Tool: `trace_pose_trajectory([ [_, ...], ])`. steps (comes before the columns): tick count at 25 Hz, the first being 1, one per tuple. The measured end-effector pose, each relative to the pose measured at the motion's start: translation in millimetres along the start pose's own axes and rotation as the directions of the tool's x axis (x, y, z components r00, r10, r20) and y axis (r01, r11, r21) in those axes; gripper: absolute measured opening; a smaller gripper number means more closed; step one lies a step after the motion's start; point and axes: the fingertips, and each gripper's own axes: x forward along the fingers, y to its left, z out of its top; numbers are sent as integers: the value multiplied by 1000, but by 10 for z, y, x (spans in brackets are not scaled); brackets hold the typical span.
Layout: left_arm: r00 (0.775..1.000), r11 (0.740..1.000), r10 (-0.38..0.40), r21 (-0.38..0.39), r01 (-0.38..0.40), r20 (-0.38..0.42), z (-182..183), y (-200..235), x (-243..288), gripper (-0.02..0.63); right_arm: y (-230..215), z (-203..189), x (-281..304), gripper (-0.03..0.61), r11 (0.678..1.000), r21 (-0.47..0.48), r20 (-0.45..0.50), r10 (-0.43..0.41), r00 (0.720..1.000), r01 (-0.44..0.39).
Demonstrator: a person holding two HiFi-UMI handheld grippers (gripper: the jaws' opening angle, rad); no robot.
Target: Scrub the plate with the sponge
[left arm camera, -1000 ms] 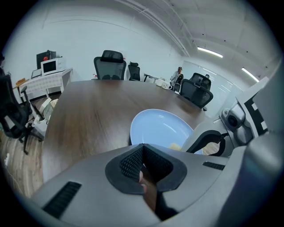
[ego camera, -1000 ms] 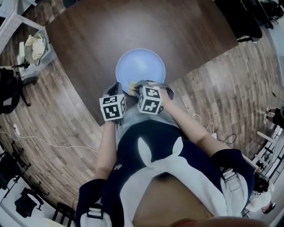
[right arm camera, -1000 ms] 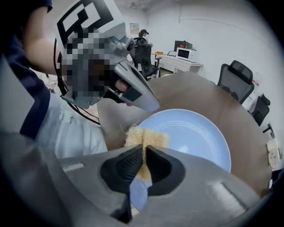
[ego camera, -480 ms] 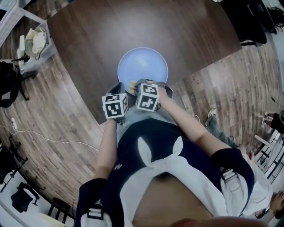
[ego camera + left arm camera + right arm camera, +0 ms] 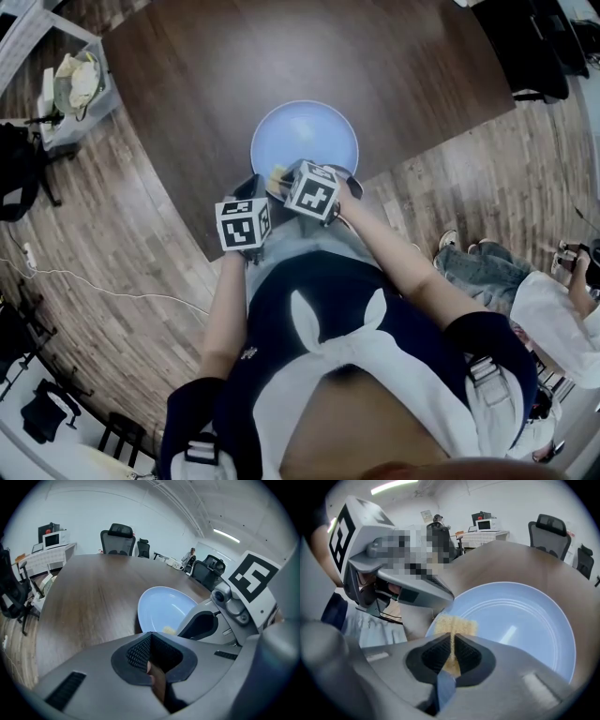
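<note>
On the table (image 5: 187, 94), right hand-held gripper (image 5: 452, 645) pinches the half-hidden sponge (image 5: 457, 624) by the plate (image 5: 520, 620); left hand-held gripper (image 5: 151, 640) pressed together.

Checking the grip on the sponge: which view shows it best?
The right gripper view: the sponge sits pinched in the right claw at the plate rim. The left gripper view shows only a yellow sliver; the head view, a speck.

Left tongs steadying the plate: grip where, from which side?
Probably pinch the plate at its near-left rim, low from the person's side. It lies flat on the table, so only the thin rim fits; the right tongs hold the sponge at the near rim.
</note>
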Motion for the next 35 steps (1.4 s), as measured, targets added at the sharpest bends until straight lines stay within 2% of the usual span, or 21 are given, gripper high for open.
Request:
trace_pose_trajectory([
  [8,1000,1000,1,22,-1,-13,16,-19,-4,3,-104,-10,34,23,984,175,53,26,998,-35],
  [12,1000,1000,3,28,-2,-17,30,5,2,3,-140,61,75,23,969,233,108,60,992,-84],
  [18,1000,999,11,43,-10,-24,68,20,17,3,-179,84,65,23,952,283,131,85,988,-120],
  [21,999,999,19,50,-17,-27,88,14,30,3,-226,89,46,23,942,316,158,67,985,-114],
  [29,999,996,39,76,-36,-36,110,-3,53,3,-515,154,-13,23,906,420,239,-55,970,-52],
  [35,998,995,48,87,-44,-42,129,-19,44,3,-653,219,-26,23,897,439,246,-62,967,-54],
])
